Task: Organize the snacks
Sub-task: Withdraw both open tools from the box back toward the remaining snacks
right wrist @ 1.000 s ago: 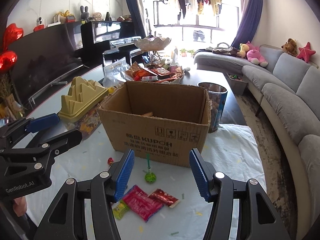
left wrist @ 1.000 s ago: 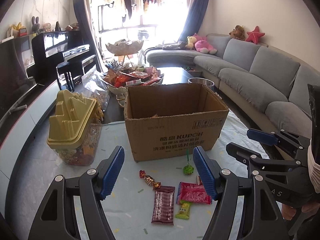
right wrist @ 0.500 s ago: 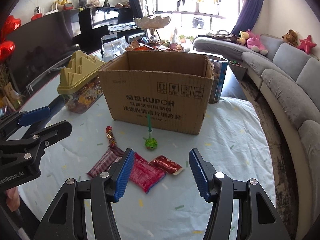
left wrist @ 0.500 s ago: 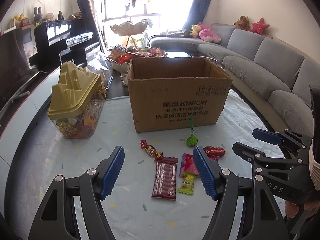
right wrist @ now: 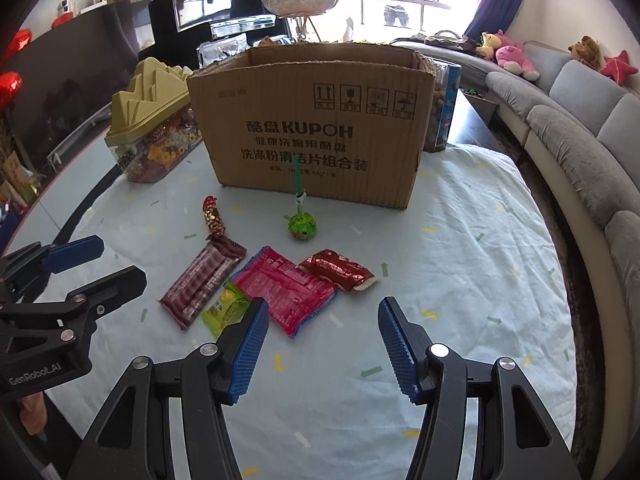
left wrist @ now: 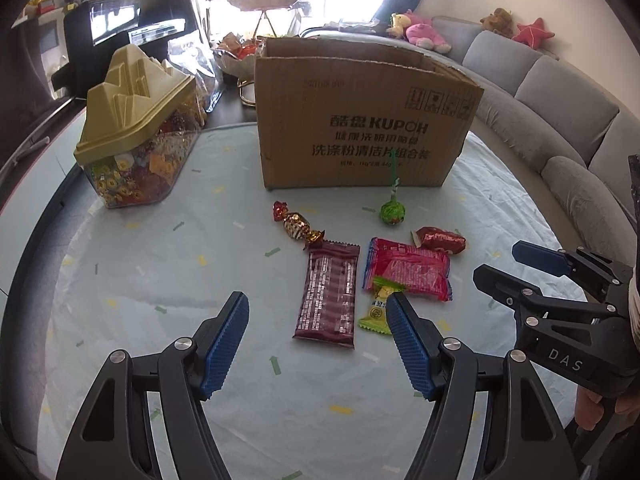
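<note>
Loose snacks lie on the pale cloth before an open cardboard box (left wrist: 360, 120) (right wrist: 316, 128): a maroon bar (left wrist: 330, 292) (right wrist: 202, 282), a pink packet (left wrist: 408, 274) (right wrist: 282, 290), a small green sachet (left wrist: 378, 312) (right wrist: 224, 308), a red wrapper (left wrist: 442, 240) (right wrist: 340, 270), a twisted candy (left wrist: 296, 224) (right wrist: 214, 218) and a green lollipop (left wrist: 392, 212) (right wrist: 303, 226). My left gripper (left wrist: 316, 314) (right wrist: 94, 258) hangs open just short of the maroon bar. My right gripper (right wrist: 320, 322) (left wrist: 516, 264) is open too, above the cloth beside the pink packet. Neither holds anything.
A clear candy jar with a gold peaked lid (left wrist: 132, 136) (right wrist: 154, 124) stands left of the box. A tall canister (right wrist: 442, 108) sits behind the box's right corner. A grey sofa (left wrist: 560, 120) curves along the right, past the round table's edge (right wrist: 576, 280).
Both grippers have sunk toward the table and tipped further downward. The snacks now sit higher and larger in both views; the box's inside is hidden. Jaw widths are unchanged.
</note>
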`<action>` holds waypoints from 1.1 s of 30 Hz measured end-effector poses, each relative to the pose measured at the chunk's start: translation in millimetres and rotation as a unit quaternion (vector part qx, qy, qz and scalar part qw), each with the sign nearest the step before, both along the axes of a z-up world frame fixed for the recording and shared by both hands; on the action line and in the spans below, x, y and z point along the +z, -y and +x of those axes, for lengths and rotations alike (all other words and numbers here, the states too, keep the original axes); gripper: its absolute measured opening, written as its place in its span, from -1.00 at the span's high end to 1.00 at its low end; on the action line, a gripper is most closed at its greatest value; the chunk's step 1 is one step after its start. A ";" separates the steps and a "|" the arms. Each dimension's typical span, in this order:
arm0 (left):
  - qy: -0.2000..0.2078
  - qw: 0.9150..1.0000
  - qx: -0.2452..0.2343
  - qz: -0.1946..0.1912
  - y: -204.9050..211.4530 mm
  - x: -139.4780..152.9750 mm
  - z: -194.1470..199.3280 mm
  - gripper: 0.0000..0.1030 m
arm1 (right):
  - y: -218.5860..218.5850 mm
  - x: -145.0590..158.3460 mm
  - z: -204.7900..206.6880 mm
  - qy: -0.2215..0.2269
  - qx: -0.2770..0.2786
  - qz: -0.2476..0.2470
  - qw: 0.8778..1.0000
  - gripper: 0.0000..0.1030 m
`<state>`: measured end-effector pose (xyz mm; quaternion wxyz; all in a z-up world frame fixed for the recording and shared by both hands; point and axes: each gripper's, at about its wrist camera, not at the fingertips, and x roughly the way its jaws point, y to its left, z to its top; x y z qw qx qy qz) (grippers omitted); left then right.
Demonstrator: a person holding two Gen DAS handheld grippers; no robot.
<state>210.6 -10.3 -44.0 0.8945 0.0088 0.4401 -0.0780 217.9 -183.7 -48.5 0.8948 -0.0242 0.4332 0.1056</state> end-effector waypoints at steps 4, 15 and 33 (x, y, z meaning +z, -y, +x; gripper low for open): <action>-0.012 1.000 0.001 0.002 -0.1 -10.0 4.7 -0.37 | -1.0 -7.9 2.7 -0.009 0.001 -0.009 1.000 -0.12; -0.040 0.999 -0.002 0.014 2.9 -33.4 26.3 -0.37 | 2.6 -23.1 21.6 -0.030 -0.006 -0.024 0.999 -0.12; -0.070 0.997 -0.004 0.014 5.7 -62.3 57.9 -0.37 | -2.4 -39.0 64.9 -0.040 0.008 -0.041 0.998 -0.12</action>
